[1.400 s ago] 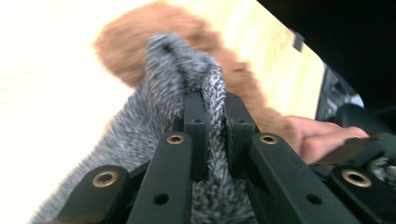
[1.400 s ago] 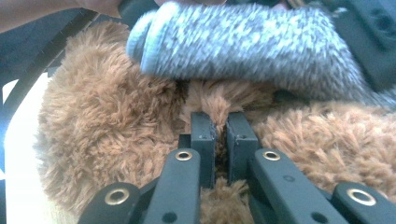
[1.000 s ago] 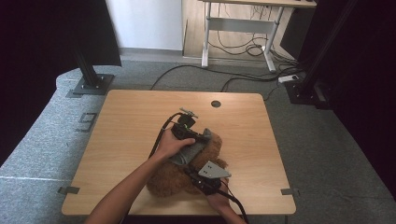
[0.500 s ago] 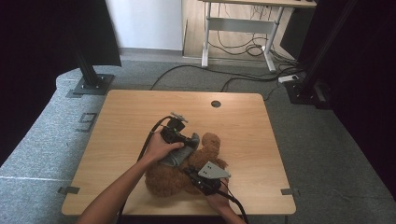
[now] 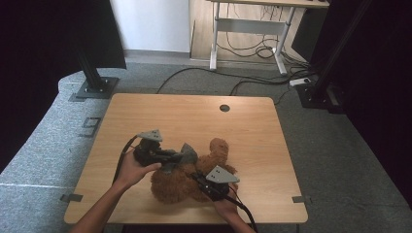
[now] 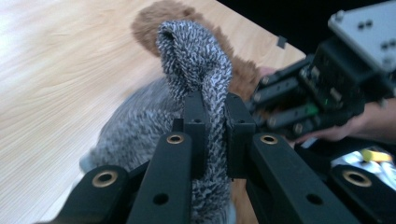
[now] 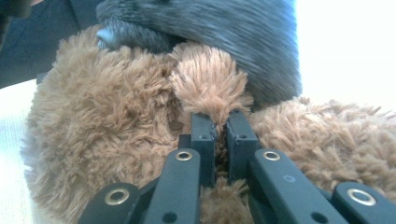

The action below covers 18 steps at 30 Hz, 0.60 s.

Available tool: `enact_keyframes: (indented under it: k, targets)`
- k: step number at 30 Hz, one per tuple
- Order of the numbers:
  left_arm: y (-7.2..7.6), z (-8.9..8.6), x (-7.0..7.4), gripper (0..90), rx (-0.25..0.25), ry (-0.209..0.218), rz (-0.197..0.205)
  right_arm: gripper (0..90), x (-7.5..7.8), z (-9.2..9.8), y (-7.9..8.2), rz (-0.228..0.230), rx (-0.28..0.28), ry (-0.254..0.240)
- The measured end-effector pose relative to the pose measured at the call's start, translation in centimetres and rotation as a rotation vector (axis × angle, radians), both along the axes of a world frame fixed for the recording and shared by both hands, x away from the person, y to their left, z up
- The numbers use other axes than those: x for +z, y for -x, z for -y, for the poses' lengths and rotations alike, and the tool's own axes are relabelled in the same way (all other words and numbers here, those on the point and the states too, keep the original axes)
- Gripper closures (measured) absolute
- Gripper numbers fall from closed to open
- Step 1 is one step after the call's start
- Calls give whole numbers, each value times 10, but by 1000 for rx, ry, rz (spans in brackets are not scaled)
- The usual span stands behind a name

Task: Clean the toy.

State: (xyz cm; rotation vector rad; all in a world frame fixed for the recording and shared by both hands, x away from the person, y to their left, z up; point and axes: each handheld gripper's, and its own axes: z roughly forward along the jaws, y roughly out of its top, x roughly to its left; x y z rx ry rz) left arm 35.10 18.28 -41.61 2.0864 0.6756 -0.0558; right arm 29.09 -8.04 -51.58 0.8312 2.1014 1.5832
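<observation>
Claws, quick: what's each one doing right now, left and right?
Left claw: closed, pinching a fold of the grey knit cloth.
Right claw: closed, gripping a tuft of the brown plush toy.

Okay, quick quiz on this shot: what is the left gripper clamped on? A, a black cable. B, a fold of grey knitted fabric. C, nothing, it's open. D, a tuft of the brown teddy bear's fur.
B: in the left gripper view, the left gripper is shut on a fold of the grey knitted fabric; the right gripper is the one that pinches the brown plush toy.
</observation>
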Motion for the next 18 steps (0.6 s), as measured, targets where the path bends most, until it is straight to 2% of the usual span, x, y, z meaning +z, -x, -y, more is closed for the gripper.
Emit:
enact_keyframes:
  k: [2,6,12,16,18]
  targets:
    - [4,-9,-3,820,11,6,0,842,0,0,-1,-2,0,-2]
    - [9,-22,-19,826,32,-3,-19,842,0,0,-2,-9,-2,-7]
    - [9,-41,-26,836,78,18,-32,842,0,1,-4,-18,-3,-18]
    - [9,-46,-27,843,79,56,-33,842,0,1,-4,-18,-4,-20]
    - [8,-51,-24,845,86,92,-37,842,0,1,-4,-16,-3,-22]
